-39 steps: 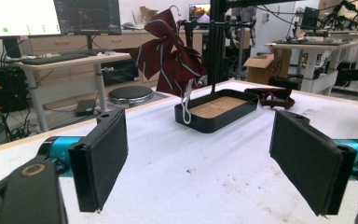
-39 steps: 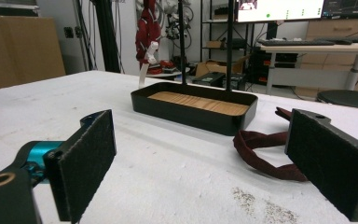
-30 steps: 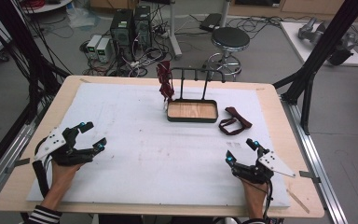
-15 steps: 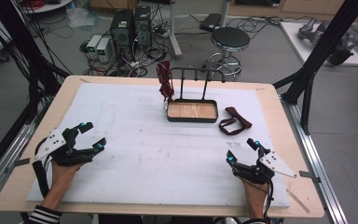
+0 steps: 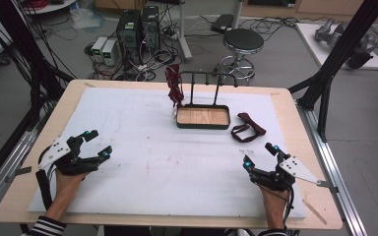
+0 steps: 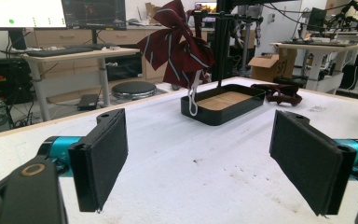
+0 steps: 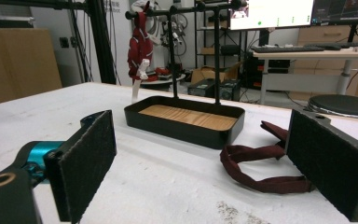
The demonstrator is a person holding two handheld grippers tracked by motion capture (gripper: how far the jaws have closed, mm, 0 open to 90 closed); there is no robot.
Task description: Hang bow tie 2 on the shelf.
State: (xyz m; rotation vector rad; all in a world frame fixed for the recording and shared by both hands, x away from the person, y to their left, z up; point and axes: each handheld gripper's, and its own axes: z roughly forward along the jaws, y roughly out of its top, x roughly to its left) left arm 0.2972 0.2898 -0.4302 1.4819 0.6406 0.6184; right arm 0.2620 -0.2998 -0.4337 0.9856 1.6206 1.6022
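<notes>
Maroon strap point(image 5: 247, 130) near, ahead of right tongs point(image 5: 261, 155)

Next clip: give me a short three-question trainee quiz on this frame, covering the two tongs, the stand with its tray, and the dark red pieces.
1. True or false: the left tongs grip the striped bow tie.
2. Where does the dark red strap lie?
A. inside the tray
B. on the white mat, beside the tray, on the side of the right tongs
C. hung on the stand's bar
3. Fill in: the bow tie hangs from the ____ end of the bar, seen in the high view.

Key
1. False: both tongs are open and empty, resting near the table's near edge.
2. B
3. left
</notes>
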